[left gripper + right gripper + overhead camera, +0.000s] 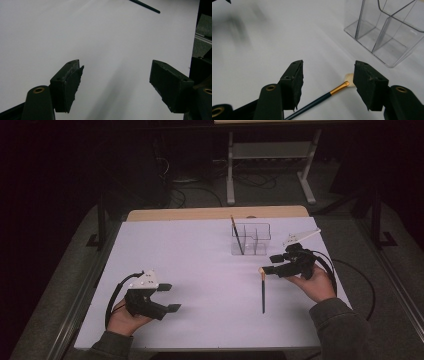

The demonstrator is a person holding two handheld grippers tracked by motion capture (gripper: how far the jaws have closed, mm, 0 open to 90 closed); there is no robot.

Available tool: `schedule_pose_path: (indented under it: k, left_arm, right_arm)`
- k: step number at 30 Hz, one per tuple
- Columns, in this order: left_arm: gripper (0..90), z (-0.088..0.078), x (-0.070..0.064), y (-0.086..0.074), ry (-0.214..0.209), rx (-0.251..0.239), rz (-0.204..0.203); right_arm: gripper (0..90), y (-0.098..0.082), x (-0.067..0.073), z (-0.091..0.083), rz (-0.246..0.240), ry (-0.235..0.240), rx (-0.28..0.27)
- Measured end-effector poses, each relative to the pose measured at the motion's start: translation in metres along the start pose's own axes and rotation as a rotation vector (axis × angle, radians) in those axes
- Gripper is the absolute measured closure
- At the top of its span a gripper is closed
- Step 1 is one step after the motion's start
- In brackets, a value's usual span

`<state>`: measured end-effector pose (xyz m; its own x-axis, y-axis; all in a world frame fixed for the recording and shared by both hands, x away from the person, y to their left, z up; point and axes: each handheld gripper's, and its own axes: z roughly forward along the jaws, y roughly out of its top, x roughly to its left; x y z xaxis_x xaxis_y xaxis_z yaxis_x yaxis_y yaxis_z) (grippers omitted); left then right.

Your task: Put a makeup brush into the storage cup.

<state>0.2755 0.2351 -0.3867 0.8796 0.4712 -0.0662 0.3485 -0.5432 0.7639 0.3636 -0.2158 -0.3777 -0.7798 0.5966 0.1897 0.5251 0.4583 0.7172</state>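
- The left gripper [170,297] hovers low over the white counter [200,285], its jaws spread wide with nothing between them.
- The right gripper [270,263] also stands open, gripping nothing; a paintbrush [322,98] lies flat on the counter between and just below its jaws.
- The brush's pale bristle tip [350,79] sits close beside the jaw at the right of the right gripper view, and its dark handle runs back toward the person.
- Beyond the right gripper stands a clear divided holder [251,240], with another brush [236,235] leaning upright in its left compartment.
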Motion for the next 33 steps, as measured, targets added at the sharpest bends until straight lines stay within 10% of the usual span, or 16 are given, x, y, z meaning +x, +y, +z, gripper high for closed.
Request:
schedule_pose_path:
  k: [33]
  left_arm:
    - [24.2,0.000,-0.002,0.000,0.000,0.013,0.005]
  right_arm:
    - [47.9,-0.024,0.006,0.035,0.091,-0.052,0.140]
